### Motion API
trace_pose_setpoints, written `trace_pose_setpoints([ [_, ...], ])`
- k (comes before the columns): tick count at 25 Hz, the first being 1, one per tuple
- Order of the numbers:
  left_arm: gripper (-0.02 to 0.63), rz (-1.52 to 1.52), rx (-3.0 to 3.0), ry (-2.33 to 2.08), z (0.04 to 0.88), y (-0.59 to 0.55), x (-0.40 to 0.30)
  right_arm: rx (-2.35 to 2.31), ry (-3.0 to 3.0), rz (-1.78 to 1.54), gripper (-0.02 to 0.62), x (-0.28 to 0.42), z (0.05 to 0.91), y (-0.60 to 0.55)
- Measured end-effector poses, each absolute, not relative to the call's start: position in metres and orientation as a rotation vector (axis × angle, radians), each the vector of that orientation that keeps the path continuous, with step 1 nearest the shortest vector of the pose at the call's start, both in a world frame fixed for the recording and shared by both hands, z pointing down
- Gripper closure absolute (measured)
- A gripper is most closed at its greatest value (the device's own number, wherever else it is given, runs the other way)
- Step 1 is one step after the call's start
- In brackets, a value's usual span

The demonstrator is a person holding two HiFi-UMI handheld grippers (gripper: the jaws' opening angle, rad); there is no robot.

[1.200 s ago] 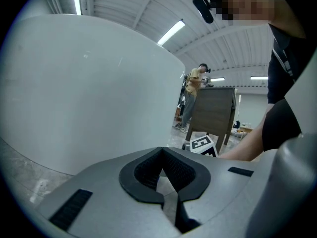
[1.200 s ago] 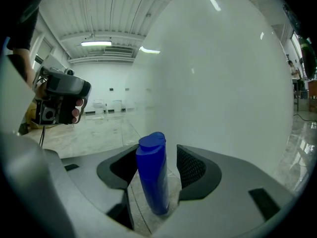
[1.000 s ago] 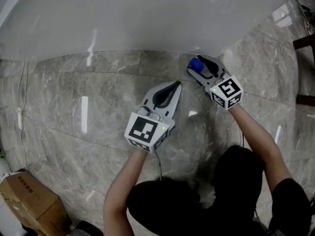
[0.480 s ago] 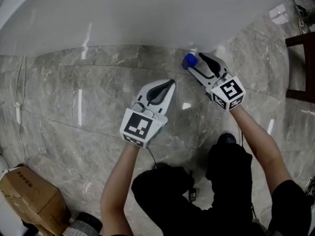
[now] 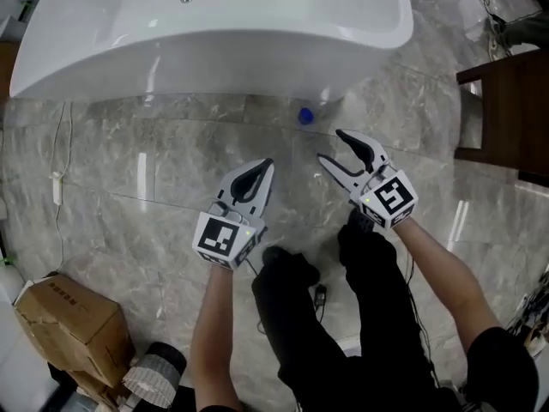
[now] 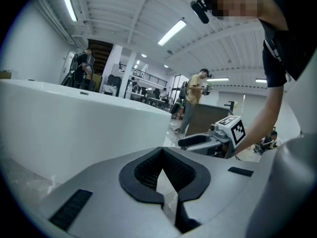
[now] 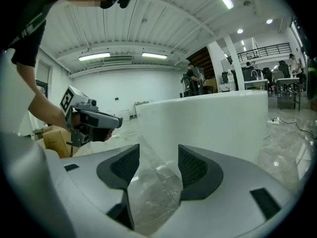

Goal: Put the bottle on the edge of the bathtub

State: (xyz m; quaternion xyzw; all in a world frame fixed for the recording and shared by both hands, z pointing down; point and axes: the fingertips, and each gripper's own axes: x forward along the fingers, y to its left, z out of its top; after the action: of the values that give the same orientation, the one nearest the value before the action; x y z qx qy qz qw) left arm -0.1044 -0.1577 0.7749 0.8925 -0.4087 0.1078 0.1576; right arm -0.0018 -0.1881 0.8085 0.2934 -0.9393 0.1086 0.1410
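Bottle (image 5: 305, 116) sits unheld on the floor (image 5: 129, 161), at the foot of the bathtub (image 5: 214, 50) wall. Right gripper (image 5: 330, 145) wide, empty; left gripper (image 5: 267, 165) closed, empty. Risk: a glancing approach would likely topple it.

Bright ceiling strip lights (image 6: 172, 32) lit everything evenly; glare streaked the bathtub (image 5: 155, 65) and marble floor (image 5: 111, 166) (toward nine o'clock); both gripper views curved into dark corners.

Grey marble floor (image 5: 129, 187), cardboard box (image 5: 64, 320) at lower left, dark wooden furniture (image 5: 506, 101) at right, white cable (image 5: 57, 189) at left
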Motion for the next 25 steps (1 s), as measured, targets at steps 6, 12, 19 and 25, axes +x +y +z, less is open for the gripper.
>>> trace_pose_setpoints([
  [6,0.594,0.318,2.509,-1.180,0.634,-0.127,-0.091,0.813,-2.717,0.302,0.382,0.012,0.656,-0.164],
  [12,0.594,0.292,2.501,-1.206,0.508,-0.112,-0.066,0.804,-2.757,0.288,0.382,0.015,0.522,-0.155],
  [19,0.594,0.233,2.471,-1.254,0.392,-0.088,-0.035,0.768,-2.797,0.207,0.382,0.035,0.397,-0.127],
  [25,0.594,0.159,2.492,-1.293,0.313,-0.076,-0.016,0.810,-2.816,0.206,0.384,0.054,0.318,-0.114],
])
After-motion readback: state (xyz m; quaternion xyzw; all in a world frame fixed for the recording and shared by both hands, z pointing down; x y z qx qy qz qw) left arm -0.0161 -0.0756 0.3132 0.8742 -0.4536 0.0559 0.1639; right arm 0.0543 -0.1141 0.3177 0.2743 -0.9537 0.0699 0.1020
